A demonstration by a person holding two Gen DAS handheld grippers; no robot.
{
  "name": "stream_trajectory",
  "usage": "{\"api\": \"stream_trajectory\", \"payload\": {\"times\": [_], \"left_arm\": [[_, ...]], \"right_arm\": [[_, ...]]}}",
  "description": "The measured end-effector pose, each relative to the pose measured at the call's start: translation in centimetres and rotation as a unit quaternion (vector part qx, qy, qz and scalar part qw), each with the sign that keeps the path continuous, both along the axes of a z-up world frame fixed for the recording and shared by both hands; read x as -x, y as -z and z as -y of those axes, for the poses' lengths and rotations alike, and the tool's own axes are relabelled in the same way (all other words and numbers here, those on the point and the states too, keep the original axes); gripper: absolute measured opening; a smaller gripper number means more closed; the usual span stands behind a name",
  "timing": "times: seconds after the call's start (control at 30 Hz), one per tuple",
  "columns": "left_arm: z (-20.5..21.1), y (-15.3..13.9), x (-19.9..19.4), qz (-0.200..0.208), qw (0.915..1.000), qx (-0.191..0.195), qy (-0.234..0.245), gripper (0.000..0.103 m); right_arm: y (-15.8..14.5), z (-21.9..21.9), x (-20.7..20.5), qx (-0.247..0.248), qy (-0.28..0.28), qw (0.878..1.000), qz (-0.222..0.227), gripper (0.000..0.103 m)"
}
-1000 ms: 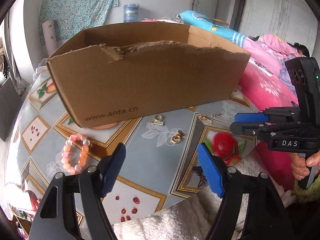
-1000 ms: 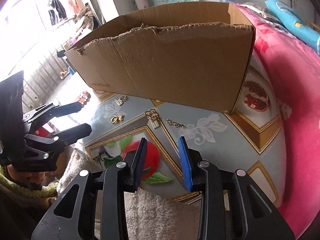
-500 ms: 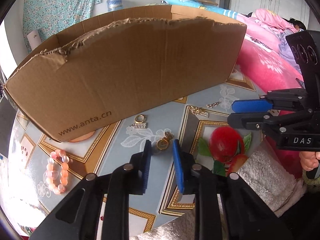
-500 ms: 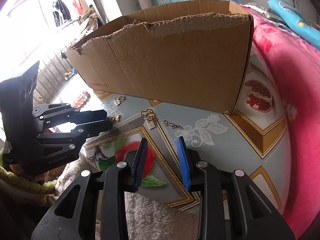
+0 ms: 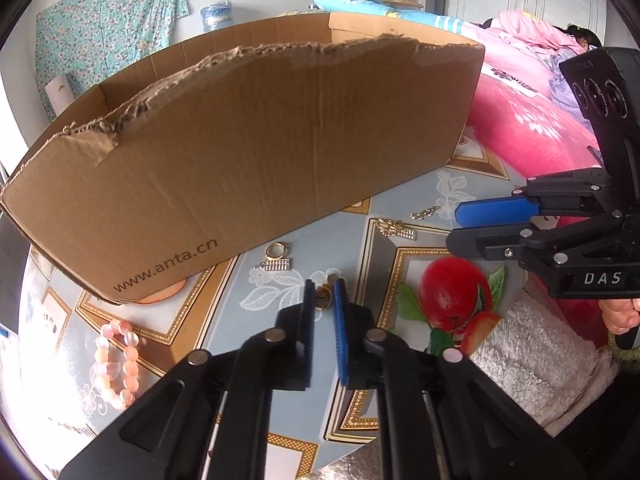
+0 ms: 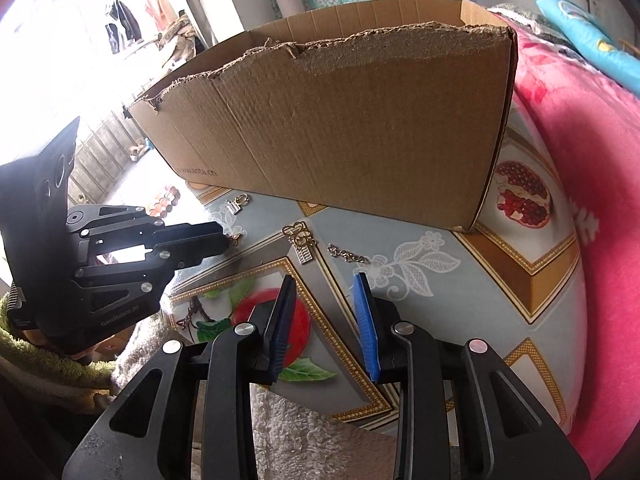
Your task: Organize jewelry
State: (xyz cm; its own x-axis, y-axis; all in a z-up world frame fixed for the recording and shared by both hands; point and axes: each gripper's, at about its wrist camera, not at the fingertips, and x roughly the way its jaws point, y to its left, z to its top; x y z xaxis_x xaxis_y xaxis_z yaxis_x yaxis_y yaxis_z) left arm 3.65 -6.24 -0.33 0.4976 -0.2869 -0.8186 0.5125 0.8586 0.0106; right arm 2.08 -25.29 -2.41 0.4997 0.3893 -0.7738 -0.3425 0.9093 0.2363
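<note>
My left gripper (image 5: 322, 298) is shut on a small gold earring (image 5: 323, 299) on the patterned tablecloth (image 5: 264, 300), just in front of the open cardboard box (image 5: 248, 152). In the right wrist view its fingertips (image 6: 222, 242) sit over that earring. Another gold earring with a bar charm (image 5: 275, 256) lies near the box. A third gold charm (image 5: 396, 230) and a short chain (image 5: 424, 213) lie to the right. A pink bead bracelet (image 5: 116, 364) lies at the left. My right gripper (image 6: 324, 312) is open and empty, hovering short of the charm (image 6: 300, 242) and chain (image 6: 347, 255).
The box (image 6: 352, 120) fills the far side of the table. A pink quilt (image 6: 592, 184) borders the right edge. A white fluffy cloth (image 5: 532, 364) lies at the near table edge. A window with bars (image 6: 100, 92) is at the left.
My left gripper moved forward and down and closed from wide open onto the gold earring. My right gripper stayed roughly in place, opening slightly.
</note>
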Motion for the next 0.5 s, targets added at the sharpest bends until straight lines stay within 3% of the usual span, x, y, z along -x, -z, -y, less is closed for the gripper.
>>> {"api": "stream_trajectory", "payload": {"times": [0.5], "left_arm": [[-1.6, -0.4, 1.2, -0.016, 0.9997, 0.016, -0.002, 0.003]], "right_arm": [[-0.7, -1.0, -0.1, 0.009, -0.009, 1.000, 0.002, 0.028]]}}
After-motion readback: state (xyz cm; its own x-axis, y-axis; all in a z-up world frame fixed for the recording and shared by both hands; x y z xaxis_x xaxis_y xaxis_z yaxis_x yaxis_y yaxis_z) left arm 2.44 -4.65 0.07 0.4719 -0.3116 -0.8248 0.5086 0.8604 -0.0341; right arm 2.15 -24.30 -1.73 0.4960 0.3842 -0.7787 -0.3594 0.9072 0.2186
